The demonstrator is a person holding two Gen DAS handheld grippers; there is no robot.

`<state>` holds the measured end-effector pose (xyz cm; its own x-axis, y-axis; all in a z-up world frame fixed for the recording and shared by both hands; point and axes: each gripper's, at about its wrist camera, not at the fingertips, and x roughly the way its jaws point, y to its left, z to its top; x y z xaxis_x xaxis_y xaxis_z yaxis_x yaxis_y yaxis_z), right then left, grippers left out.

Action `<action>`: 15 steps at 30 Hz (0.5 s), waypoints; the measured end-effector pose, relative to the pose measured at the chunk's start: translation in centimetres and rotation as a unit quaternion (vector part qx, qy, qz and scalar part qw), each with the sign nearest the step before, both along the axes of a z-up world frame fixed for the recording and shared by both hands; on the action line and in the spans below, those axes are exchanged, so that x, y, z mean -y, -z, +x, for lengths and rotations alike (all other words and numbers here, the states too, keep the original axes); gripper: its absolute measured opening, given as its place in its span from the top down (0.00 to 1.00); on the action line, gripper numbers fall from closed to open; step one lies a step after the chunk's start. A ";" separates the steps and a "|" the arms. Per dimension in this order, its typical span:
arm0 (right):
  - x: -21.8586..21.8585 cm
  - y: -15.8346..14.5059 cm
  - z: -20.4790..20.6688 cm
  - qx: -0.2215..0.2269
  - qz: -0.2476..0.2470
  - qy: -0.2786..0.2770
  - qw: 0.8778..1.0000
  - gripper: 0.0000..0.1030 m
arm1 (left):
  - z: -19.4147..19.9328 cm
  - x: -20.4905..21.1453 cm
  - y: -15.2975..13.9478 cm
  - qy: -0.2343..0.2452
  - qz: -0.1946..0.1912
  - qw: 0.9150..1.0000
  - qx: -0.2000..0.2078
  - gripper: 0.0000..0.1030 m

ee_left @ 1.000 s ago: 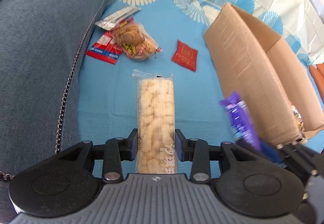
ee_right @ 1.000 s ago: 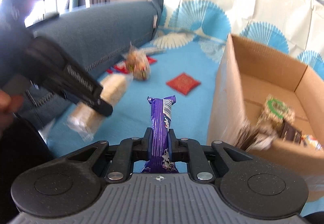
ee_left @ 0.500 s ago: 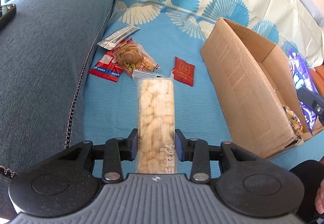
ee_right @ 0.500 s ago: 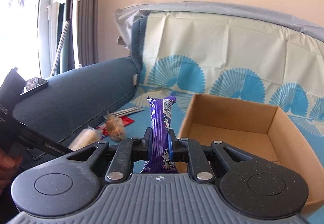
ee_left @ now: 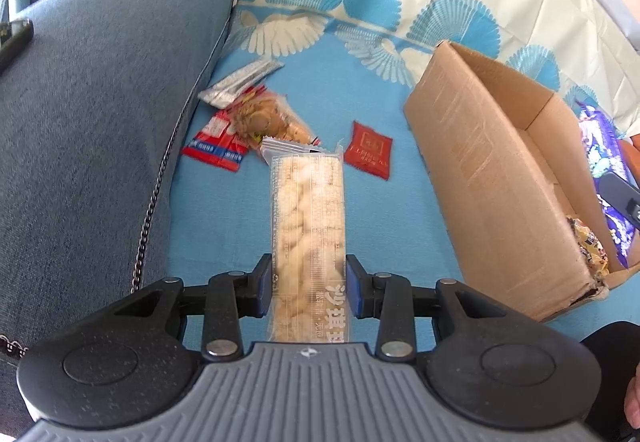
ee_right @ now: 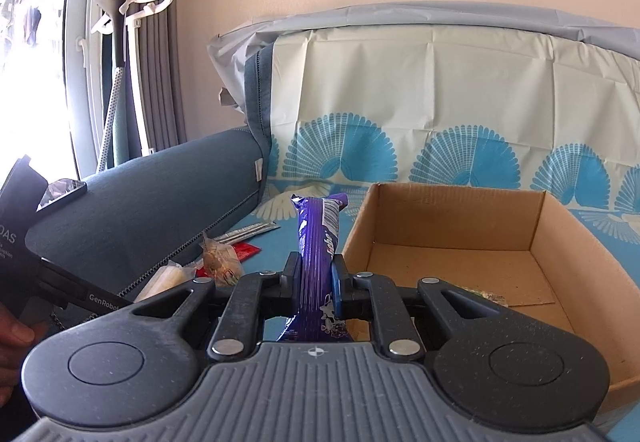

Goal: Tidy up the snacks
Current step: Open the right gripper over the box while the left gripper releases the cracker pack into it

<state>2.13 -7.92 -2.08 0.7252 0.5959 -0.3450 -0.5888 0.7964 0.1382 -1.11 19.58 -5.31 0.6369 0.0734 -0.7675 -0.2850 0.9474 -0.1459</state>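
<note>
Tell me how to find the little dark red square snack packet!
Look at the blue sofa cover left of the cardboard box. The dark red square packet lies flat there, alone. Its neighbours farther left overlap in a pile, and none is plain dark red.

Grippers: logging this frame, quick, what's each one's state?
Left gripper: closed on the pale cracker pack.
Right gripper: closed on the purple snack bar.

1. We see the purple bar (ee_left: 604,162) cut by the left wrist view's right edge
2. Cardboard box (ee_left: 492,178) wall hides most contents
3. Phone (ee_left: 12,40) clipped at left edge
4. Red sachet (ee_left: 369,150) print unreadable
</note>
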 end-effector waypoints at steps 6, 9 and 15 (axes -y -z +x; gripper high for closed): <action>1.7 0.0 1.3 -0.025 0.037 0.025 0.999 0.85 | -1.1 0.8 -1.1 -0.001 0.026 0.999 0.046 0.61; 2.9 0.1 2.1 -0.039 0.064 0.046 0.996 0.85 | -1.4 1.7 -1.6 0.002 0.050 0.997 0.060 0.61; 4.7 0.5 3.3 -0.061 0.098 0.087 0.989 0.85 | -1.0 3.2 -2.2 0.001 0.066 0.996 0.066 0.61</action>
<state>5.47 -12.66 -2.62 0.7822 0.5307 -0.3263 -0.4151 0.8345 0.3623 -2.12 16.42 -3.13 0.7315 0.1669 -0.6611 -0.2693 0.9615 -0.0552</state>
